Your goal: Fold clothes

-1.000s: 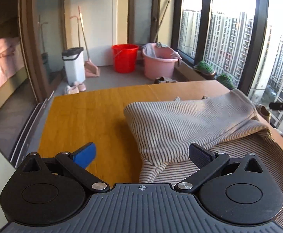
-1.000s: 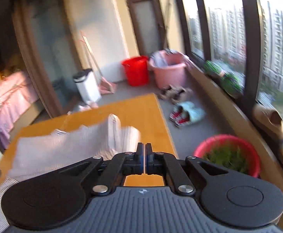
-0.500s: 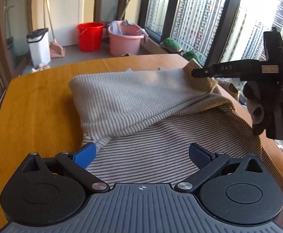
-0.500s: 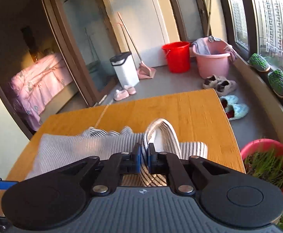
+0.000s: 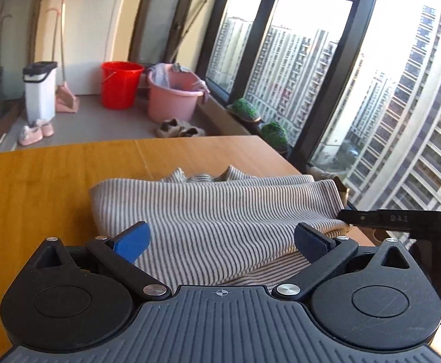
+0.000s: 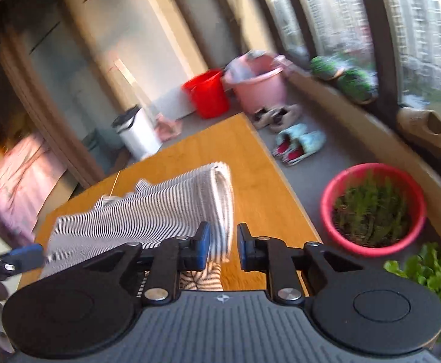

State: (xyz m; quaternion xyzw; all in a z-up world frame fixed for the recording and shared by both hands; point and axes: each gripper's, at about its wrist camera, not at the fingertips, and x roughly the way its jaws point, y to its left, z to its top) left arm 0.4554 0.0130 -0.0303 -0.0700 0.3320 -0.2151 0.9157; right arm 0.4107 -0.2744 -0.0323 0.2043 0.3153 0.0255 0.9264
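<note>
The left tongs (image 5: 220,242) gape wide over the folded striped shirt (image 5: 214,211) on the wooden bench (image 5: 54,181); the right tongs (image 6: 224,246) are opening, the shirt's edge loose between them.

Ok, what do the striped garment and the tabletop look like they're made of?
Striped garment: looks like soft ribbed knit, matte; fine ribs, limp rounded folds. Tabletop: looks like bamboo or wood laminate, smooth satin finish; straight grain, a seam line, soft sheen.

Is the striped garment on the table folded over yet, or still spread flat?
Folded over. The striped garment lies doubled on the wooden table, with a rounded fold edge showing stacked layers in the right wrist view.
</note>
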